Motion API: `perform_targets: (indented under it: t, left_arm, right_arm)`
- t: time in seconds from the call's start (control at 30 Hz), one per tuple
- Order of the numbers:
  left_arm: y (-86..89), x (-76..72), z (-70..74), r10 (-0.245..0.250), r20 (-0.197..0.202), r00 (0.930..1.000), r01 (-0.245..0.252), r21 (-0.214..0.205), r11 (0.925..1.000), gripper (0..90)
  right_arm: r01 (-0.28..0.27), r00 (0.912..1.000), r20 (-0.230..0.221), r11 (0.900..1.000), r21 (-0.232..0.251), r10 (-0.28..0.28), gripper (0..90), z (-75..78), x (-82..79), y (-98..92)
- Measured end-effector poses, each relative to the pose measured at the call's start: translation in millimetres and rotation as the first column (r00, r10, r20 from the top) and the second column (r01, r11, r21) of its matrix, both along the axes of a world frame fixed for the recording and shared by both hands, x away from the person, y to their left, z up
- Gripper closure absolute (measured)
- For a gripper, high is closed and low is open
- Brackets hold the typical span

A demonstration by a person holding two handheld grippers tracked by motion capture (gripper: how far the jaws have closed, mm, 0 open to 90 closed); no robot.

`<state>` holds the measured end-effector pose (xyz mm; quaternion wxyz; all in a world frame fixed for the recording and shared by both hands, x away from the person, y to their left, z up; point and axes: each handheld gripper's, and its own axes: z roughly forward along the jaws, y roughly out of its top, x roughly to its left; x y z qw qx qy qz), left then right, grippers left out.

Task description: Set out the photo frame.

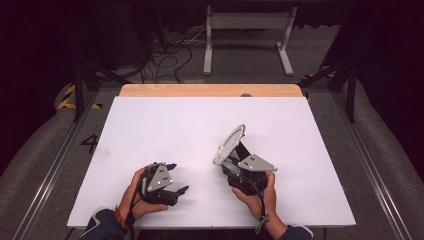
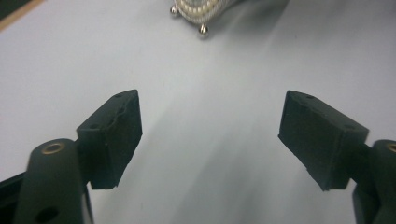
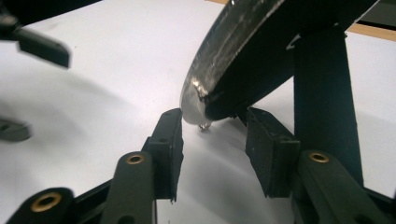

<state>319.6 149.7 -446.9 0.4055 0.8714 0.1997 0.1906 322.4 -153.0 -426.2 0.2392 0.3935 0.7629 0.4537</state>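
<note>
An oval frame with a beaded silver rim (image 1: 230,144) stands tilted on its black prop on the white board, right of centre. My right gripper (image 1: 227,162) sits just in front of it, open. In the right gripper view the frame's lower rim (image 3: 224,51) hangs between the two pads without being pinched, and the gripper (image 3: 215,140) points at its base. My left gripper (image 1: 177,177) is at the front left, open wide with nothing between its pads (image 2: 210,135). Its jaws face the frame's beaded foot (image 2: 198,11), which lies well ahead of them.
The white board (image 1: 150,130) covers most of a wooden table, whose edge (image 1: 210,90) shows at the back. Beyond it on the floor are a white metal stand (image 1: 247,30) and loose cables (image 1: 170,55). The blurred left gripper (image 3: 42,46) appears in the right gripper view.
</note>
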Motion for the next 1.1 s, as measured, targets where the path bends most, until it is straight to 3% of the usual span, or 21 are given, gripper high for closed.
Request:
perform_targets:
  t: [0.2,0.27,0.43,0.83,1.1]
  left_arm:
    - [22.0,-13.1,-9.4,0.052,-0.023,0.9984,-0.052,0.027,0.9983,17.4]
    - [28.6,-17.2,-11.1,0.056,-0.046,0.9974,-0.056,0.009,0.9984,16.3]
    - [39.2,-23.2,-11.8,0.084,-0.054,0.995,-0.084,-0.007,0.9964,15.2]
    - [32.9,-23.5,-16.9,0.063,-0.069,0.9956,-0.061,0.025,0.9978,14.8]
    - [33.3,-23.7,-16.9,0.058,-0.07,0.9959,-0.057,0.02,0.9982,14.9]
  right_arm:
    - [0.027,0.9995,-0.014,0.9996,0.01,-0.027,51.7,-4.6,5.0,9.1]
    - [0.045,0.9989,-0.009,0.9989,0.015,-0.045,49.8,-6.4,7.2,13.3]
    - [0.068,0.9977,-0.002,0.9974,0.027,-0.068,48.0,-4.2,11.1,21.6]
    - [0.169,0.9855,-0.028,0.9846,0.046,-0.167,48.6,-11.8,23.2,30.4]
    - [0.165,0.9856,-0.047,0.9843,0.061,-0.163,52.0,-11.9,22.8,28.9]
